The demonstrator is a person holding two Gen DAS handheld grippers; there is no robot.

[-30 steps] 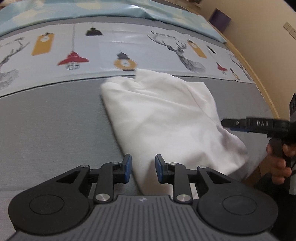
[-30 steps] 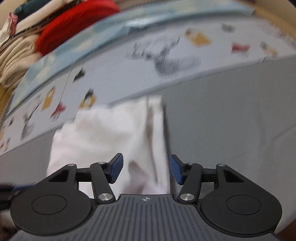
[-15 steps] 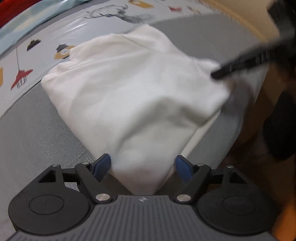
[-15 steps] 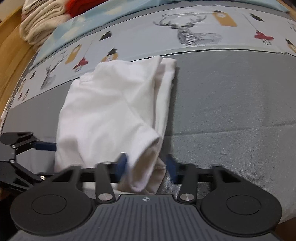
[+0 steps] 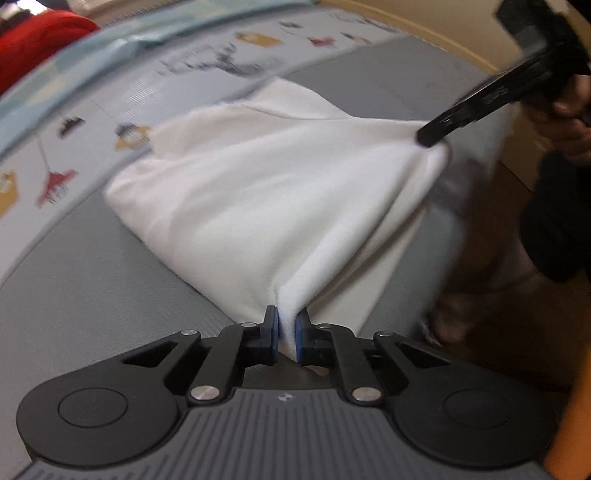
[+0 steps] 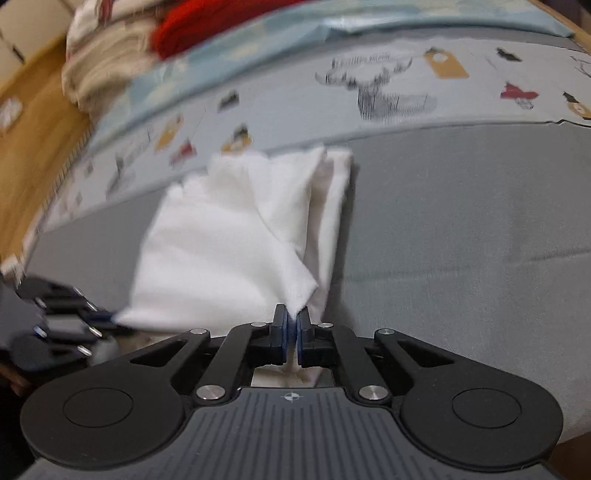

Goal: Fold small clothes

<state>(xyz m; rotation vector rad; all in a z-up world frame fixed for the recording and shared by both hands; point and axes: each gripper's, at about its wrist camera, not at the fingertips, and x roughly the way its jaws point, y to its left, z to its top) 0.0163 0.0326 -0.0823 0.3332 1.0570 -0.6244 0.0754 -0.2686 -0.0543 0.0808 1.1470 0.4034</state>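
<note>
So right now I've got the white garment (image 5: 258, 206) pinched at both near corners. My left hand-held gripper (image 5: 286, 328) has just been closing and its blue pads are squeezed on a bunched corner of the cloth, with only that wad of fabric keeping them apart. My right hand-held gripper (image 6: 291, 326) has also just been closing and is clamped nearly flat on the other near corner, a thin pinch of white poking up between the pads.

The garment itself lies on the grey part of the bed (image 6: 461, 240), folded over once or twice, and its far edge sits right beside the printed strip of bedding (image 6: 388, 92) with the deer and lantern pictures. The near edge is lifted off the bed between my two grips, so the cloth pulls into a ridge there.

Stuff around it: a red item (image 6: 207, 26) and a cream pile (image 6: 110, 62) lie stacked up past the light blue bedding (image 6: 258, 48), well apart from what I'm holding. The wooden bed frame (image 6: 33, 155) runs along the left in the right wrist view. From the left camera I can see my own hand (image 5: 569, 122) on the right tool's handle over at the edge of the bed. Nothing lies on the grey stretch beside the garment.
</note>
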